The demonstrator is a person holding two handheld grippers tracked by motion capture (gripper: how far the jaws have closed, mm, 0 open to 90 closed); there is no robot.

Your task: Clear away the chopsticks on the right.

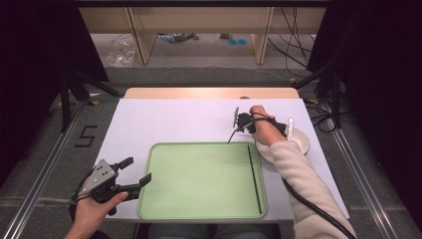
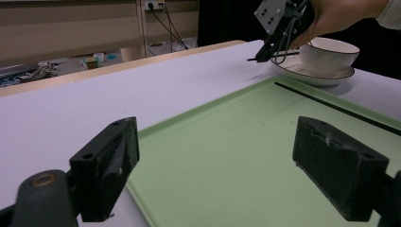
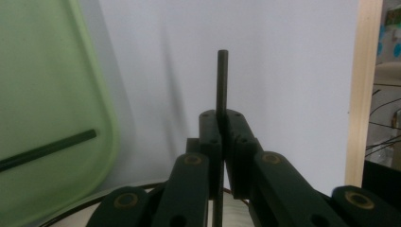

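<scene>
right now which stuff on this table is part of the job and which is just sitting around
In the job:
- black chopstick, pinched in the shut right gripper
- second black chopstick, already lying on the green tray
- white bowl and its saucer, beside the right gripper

Just about:
- left gripper, open, holding nothing, at the tray's left edge
- number 5 marked on the floor

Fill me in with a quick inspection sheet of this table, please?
Surface: white table, wooden far edge.
Job's things: green tray holding one black chopstick; second chopstick clamped in right gripper; bowl on saucer.
Clutter: nothing seen.
Grippers: left gripper open beside tray; right shut.
Cables: one trails from each gripper.
Surroundings: dark curtains, floor wires, wooden furniture.
</scene>
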